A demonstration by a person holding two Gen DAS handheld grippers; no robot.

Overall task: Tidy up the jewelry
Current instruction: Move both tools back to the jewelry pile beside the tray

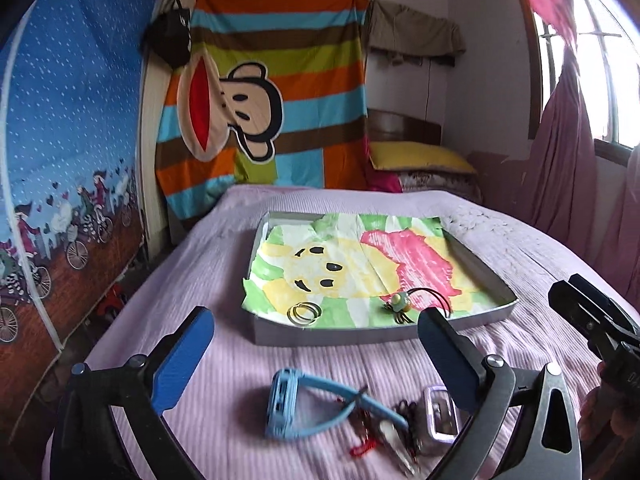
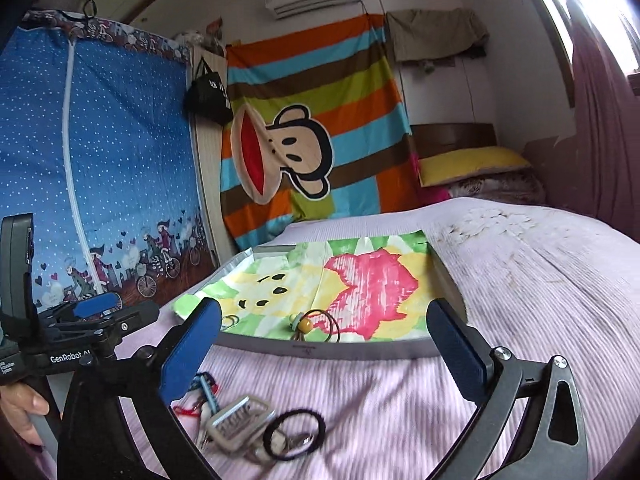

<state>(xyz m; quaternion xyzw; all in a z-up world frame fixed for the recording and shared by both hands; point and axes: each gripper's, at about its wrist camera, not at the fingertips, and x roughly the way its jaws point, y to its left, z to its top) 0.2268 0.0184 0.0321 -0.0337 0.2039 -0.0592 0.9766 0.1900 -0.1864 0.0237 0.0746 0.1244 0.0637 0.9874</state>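
Two bangles (image 1: pixel 305 313), one tray (image 1: pixel 340 334)

Shallow grey cardboard tray (image 1: pixel 340 336), cartoon-paper lined, holds gold bangles (image 1: pixel 305 313), beaded brown hair tie (image 1: pixel 404 303). Blue plastic watch (image 1: pixel 304 408), black elastic hair tie (image 2: pixel 294 434) lie on bedspread, outside tray.

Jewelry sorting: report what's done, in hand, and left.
Done: gold rings and a beaded hair tie lie in the tray. In hand: nothing; left gripper and right gripper are open. Left: blue watch, black hair tie and tangled pieces on the bed.
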